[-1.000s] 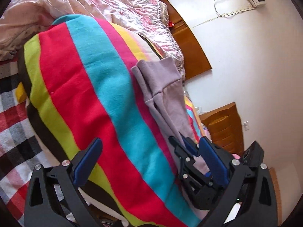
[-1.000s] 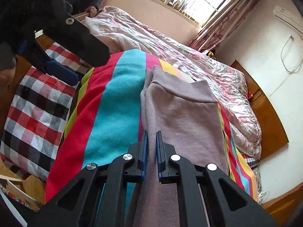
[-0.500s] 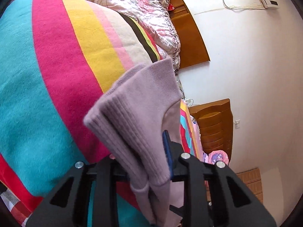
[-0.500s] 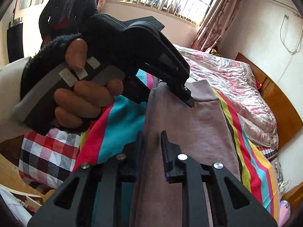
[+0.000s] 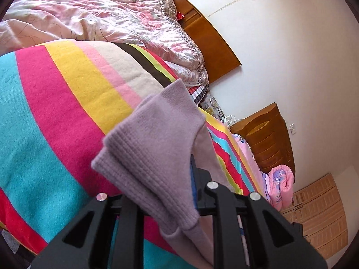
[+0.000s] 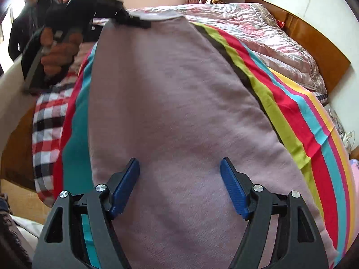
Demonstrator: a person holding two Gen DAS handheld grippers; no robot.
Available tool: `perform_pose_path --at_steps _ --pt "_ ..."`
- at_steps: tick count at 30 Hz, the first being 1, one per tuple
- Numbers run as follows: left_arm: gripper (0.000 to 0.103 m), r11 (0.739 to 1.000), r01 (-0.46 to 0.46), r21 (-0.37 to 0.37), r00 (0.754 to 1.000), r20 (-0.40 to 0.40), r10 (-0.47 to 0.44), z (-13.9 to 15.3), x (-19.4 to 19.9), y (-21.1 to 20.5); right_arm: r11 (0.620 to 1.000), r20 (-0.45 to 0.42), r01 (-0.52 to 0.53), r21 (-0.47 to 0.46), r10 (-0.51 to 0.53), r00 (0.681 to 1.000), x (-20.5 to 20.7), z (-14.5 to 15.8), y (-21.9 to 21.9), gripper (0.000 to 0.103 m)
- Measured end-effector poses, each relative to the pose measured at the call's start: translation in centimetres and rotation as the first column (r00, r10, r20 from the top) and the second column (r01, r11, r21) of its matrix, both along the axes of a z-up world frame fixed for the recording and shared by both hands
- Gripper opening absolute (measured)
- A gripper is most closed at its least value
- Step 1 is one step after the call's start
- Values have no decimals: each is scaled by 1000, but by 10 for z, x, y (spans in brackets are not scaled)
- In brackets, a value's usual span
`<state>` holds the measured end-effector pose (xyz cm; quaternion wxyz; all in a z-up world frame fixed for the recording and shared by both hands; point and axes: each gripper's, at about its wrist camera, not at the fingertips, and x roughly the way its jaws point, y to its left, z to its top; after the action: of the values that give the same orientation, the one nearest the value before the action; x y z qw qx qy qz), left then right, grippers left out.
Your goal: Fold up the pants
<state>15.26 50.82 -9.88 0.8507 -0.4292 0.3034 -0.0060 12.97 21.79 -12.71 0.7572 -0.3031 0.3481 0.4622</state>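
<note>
Mauve pants [image 6: 179, 100] lie lengthwise on a striped blanket [image 6: 291, 116]. My right gripper [image 6: 179, 163] hovers low over their near part. Its jaws are opening wide, and the cloth lies flat beneath the blue pads [image 6: 125, 186], not pinched. In the left wrist view, my left gripper [image 5: 161, 179] is closing on the pants' ribbed end [image 5: 157, 139]. The knit is bunched between the jaws and lifted off the blanket [image 5: 56, 112]. The right wrist view shows that left gripper [image 6: 134, 22] at the pants' far end, held by a hand [image 6: 58, 53].
A pink quilt [image 5: 101, 15] is heaped beyond the blanket, against a wooden headboard [image 5: 211, 42]. A wooden nightstand [image 5: 269, 139] and pink clothes [image 5: 280, 183] stand by the wall. A checked cloth [image 6: 47, 130] hangs at the bed's left side. A person in dark clothes [image 6: 29, 22] stands behind.
My left gripper swung over to the pants' ribbed end and closed on it, raising it. My right gripper let go of the pants' edge, opened wide and rolled over the flat cloth.
</note>
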Motion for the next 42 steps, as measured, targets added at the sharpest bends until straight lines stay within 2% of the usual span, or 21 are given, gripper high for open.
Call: perform_pose_path --at_steps 2,4,7,10,13,14,17,18,20,22,24,27,29,31,34,35,37,38,39,40,42 --pt "17 999 -4 54 1000 -9 4 6 -1 -6 1000 -25 -4 -8 4 1000 -3 -1 3 73" --pt "17 995 -5 101 1000 -6 5 14 -4 -13 998 -44 15 65 -13 999 3 10 -3 73" --pt "17 988 -5 157 1000 0 5 30 -7 -22 976 -144 142 168 -118 983 35 18 -17 82" --pt "17 969 -5 249 1000 -14 9 47 -6 -38 989 -256 138 54 -119 959 69 -1 -14 80" --pt "17 953 -11 302 1000 -10 15 62 -13 -52 944 -397 228 240 -118 910 94 16 -39 80" --pt "17 948 -17 318 1000 -14 22 66 -13 -56 923 -402 273 270 -149 903 100 19 -44 81" --pt "17 943 -37 330 999 -15 44 77 -13 -68 970 -353 205 130 -148 924 100 3 -27 82" --pt "17 937 -42 346 999 -15 50 84 -13 -76 976 -297 173 132 -127 946 96 5 -26 80" --pt "17 922 -36 386 999 8 36 104 -19 -99 966 -281 215 143 -169 945 98 16 -40 79" --pt "17 877 -25 481 999 33 10 131 -26 -139 909 -329 298 293 -197 924 102 44 -81 79" --pt "17 830 7 558 996 67 -53 159 -29 -186 840 -315 362 403 -244 917 102 72 -135 84" --pt "17 704 63 708 979 93 -180 183 -29 -281 741 -304 429 517 -310 901 91 103 -224 86" --pt "18 624 124 771 959 67 -274 177 -26 -350 674 -295 477 564 -375 879 81 116 -283 86" --pt "21 525 192 829 937 3 -348 150 -19 -420 603 -304 532 595 -444 843 66 119 -343 87" --pt "29 394 315 863 907 -152 -393 74 7 -506 487 -364 630 605 -534 763 46 109 -418 87" --pt "34 346 380 858 885 -228 -406 44 17 -528 457 -383 663 593 -564 732 42 104 -436 87" --pt "42 232 516 824 812 -385 -439 -16 25 -557 423 -423 713 560 -594 684 30 90 -463 87" --pt "51 168 437 884 842 -336 -421 -25 15 -563 417 -440 729 543 -599 670 24 83 -472 87" --pt "57 121 411 903 842 -326 -429 -26 7 -566 412 -448 742 529 -607 657 18 78 -479 87" --pt "58 121 423 898 822 -324 -469 -24 1 -562 414 -458 748 519 -605 652 13 72 -481 87" --pt "65 182 427 886 785 -263 -560 -4 -15 -545 430 -489 750 502 -574 657 8 59 -478 87"
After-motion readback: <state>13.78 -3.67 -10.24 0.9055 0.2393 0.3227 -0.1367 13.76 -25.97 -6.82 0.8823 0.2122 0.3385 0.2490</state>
